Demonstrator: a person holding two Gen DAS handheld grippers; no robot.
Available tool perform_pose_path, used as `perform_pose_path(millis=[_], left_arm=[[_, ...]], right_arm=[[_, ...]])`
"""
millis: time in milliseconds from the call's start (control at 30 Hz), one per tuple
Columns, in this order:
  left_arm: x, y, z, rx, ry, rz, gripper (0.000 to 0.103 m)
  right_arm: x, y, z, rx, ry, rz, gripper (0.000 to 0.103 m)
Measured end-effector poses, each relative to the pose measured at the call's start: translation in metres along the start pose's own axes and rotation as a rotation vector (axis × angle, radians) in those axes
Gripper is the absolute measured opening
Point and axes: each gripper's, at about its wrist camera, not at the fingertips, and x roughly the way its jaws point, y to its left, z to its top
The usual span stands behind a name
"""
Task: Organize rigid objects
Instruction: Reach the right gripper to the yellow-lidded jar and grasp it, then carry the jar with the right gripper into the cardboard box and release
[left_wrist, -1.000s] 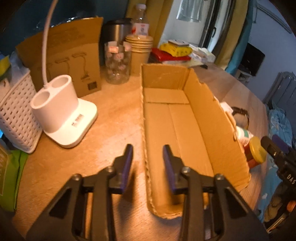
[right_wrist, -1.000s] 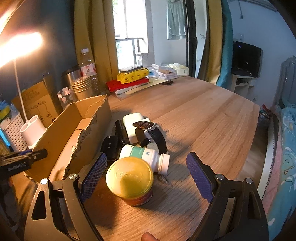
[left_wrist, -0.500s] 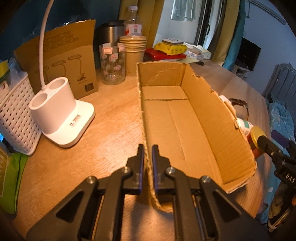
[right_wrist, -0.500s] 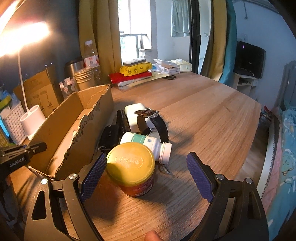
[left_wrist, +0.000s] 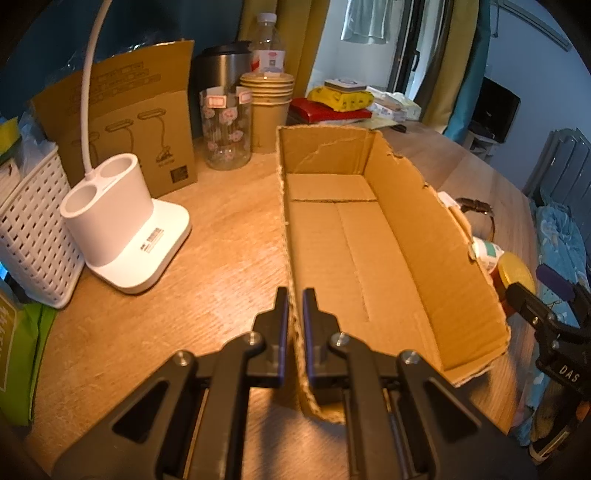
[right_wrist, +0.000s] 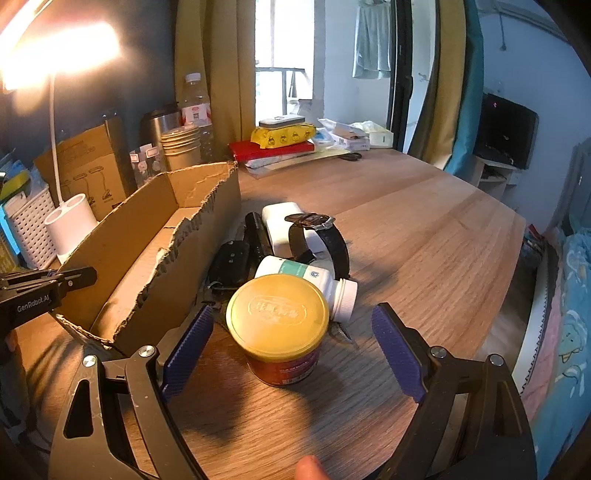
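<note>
Cardboard box (left_wrist: 369, 258) wall pinched by our left gripper (left_wrist: 294, 310); right gripper (right_wrist: 291, 347) gapes around 1 can (right_wrist: 279, 325) beside it, ready to clamp.

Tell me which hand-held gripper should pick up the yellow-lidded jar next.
Right. The right hand-held gripper is open with the yellow-lidded jar between its fingers, though not yet touching it. The left hand-held gripper is shut on the cardboard box wall, likely steadying it.

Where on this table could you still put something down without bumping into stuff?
Inside the cardboard box, whose floor is bare, and on the wood right of the watch. It is crowded between the box wall and the yellow-lidded jar, and around the white lamp base.
</note>
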Motion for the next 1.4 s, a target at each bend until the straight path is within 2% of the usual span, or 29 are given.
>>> perform_pose_path(millis=[167, 200, 233, 367, 633, 800, 967, 1133, 1400], left_arm=[[0.001, 0.004, -0.002, -0.024, 0.001, -0.01, 0.007], [0.002, 0.003, -0.003, -0.024, 0.001, -0.008, 0.007], [0.002, 0.003, -0.004, -0.023, 0.003, -0.009, 0.007], [0.003, 0.003, -0.004, -0.028, 0.002, -0.012, 0.007], [0.004, 0.005, -0.004, -0.032, -0.001, -0.017, 0.007], [0.004, 0.006, -0.005, -0.039, -0.001, -0.019, 0.007], [0.005, 0.007, -0.006, -0.05, 0.003, -0.034, 0.007], [0.005, 0.007, -0.005, -0.054, 0.004, -0.038, 0.007], [0.005, 0.007, -0.005, -0.056, 0.004, -0.039, 0.007]], right_arm=[[0.003, 0.003, -0.001, -0.006, 0.004, 0.009, 0.087], [0.005, 0.003, -0.001, -0.005, 0.01, 0.008, 0.082], [0.007, 0.003, -0.001, -0.006, 0.015, 0.004, 0.072], [0.012, 0.004, -0.004, -0.013, 0.026, 0.001, 0.061], [0.007, 0.002, -0.004, -0.003, 0.014, 0.01, 0.06], [-0.012, 0.0, 0.004, 0.001, -0.03, 0.023, 0.06], [-0.037, 0.004, 0.023, 0.003, -0.091, 0.085, 0.06], [-0.06, 0.024, 0.041, -0.045, -0.162, 0.16, 0.06], [-0.058, 0.057, 0.053, -0.098, -0.172, 0.263, 0.06]])
